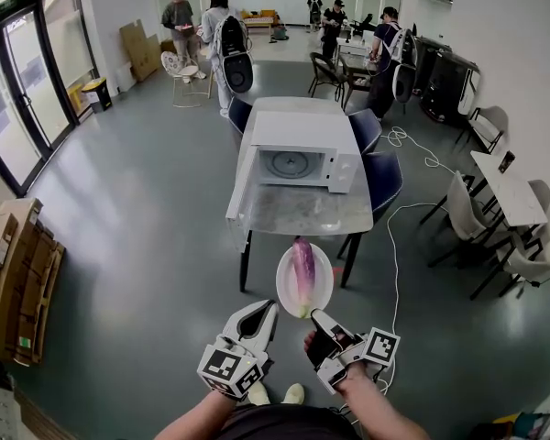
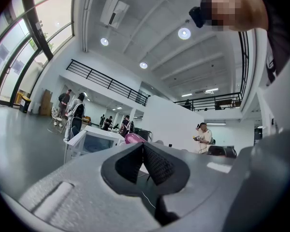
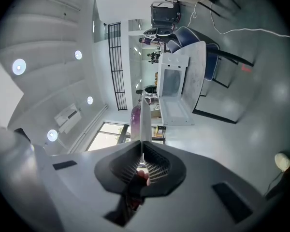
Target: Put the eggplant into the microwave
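A purple eggplant [image 1: 303,266] lies on a white plate [image 1: 288,291] held in the air just in front of the table. My right gripper [image 1: 319,324] is shut on the plate's near rim. In the right gripper view the plate [image 3: 141,124] runs edge-on out of the closed pads, with the eggplant [image 3: 135,120] behind it. My left gripper [image 1: 268,312] hangs just left of the plate, shut on nothing. Over its jaws the left gripper view shows the eggplant [image 2: 134,138]. The white microwave [image 1: 302,149] stands on the table [image 1: 302,214] with its door [image 1: 241,172] swung open to the left and its cavity showing.
Blue chairs [image 1: 382,180] stand at the table's right and far sides. A white cable [image 1: 394,246] trails over the grey floor on the right. Cardboard boxes [image 1: 18,273] lie at the left, white tables and chairs [image 1: 504,200] at the right. Several people stand at the back.
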`<state>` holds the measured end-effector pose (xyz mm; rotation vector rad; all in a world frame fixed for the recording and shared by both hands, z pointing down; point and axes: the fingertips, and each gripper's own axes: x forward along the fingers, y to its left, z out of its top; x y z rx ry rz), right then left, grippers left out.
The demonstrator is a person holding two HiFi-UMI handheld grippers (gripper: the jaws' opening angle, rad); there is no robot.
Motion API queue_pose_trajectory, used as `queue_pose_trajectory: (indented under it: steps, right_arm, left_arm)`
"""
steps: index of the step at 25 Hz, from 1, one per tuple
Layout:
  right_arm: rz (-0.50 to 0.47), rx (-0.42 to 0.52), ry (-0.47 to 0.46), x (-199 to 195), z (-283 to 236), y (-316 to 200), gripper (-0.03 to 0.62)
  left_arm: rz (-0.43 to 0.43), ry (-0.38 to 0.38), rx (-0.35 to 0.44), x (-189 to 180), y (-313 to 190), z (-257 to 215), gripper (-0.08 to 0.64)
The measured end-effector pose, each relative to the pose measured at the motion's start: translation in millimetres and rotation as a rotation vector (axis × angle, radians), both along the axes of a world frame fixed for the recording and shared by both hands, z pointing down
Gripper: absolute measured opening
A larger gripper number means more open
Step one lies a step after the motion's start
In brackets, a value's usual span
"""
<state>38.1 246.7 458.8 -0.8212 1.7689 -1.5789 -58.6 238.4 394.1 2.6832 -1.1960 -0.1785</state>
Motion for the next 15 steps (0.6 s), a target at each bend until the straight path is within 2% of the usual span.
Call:
queue_pose_trajectory:
  steps: [15]
  right_arm:
    - [-0.012,0.016,0.011,12.3,-1.3,-5.6,0.017]
  left_arm:
    - [-0.015,-0.011,0.011,11.4,0.7,-2.8,0.008]
